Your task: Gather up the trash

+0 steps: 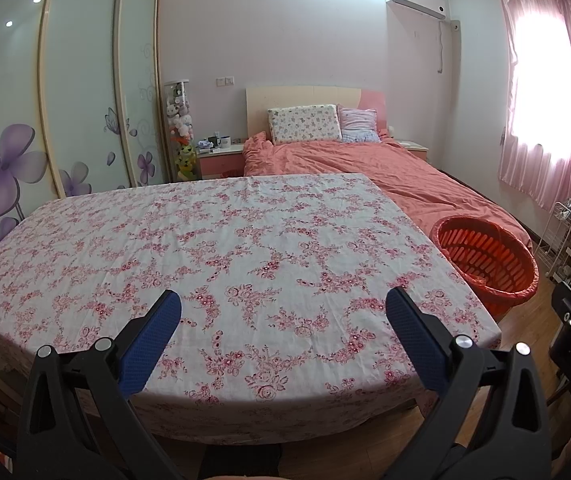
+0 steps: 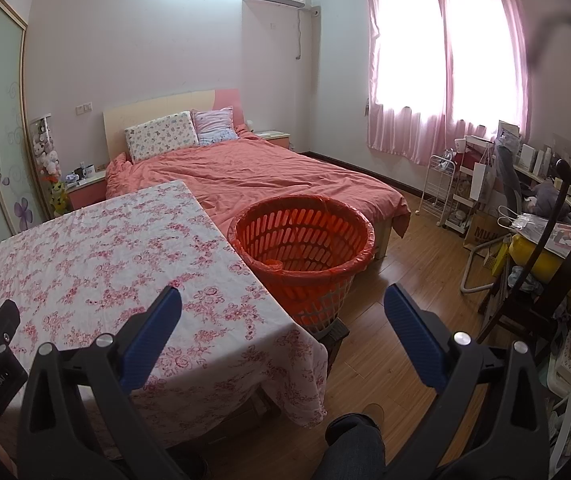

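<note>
Hovering with jaws wide and empty, the left gripper (image 1: pixel 283 304) and right gripper (image 2: pixel 283 304) face the table (image 1: pixel 245 240); the basket's (image 2: pixel 305 240) bottom stays largely hidden.

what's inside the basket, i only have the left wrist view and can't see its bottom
Observer: The right wrist view looks into the orange basket: red liner, plus a small orange fold or scrap at the bottom; I cannot tell which.
Operator: is the right gripper open
Observer: Yes, the right gripper has its jaws wide apart, holding nothing.
Operator: what's the basket standing on
Observer: It seems to rest on a dark stand on the wood floor.
</note>
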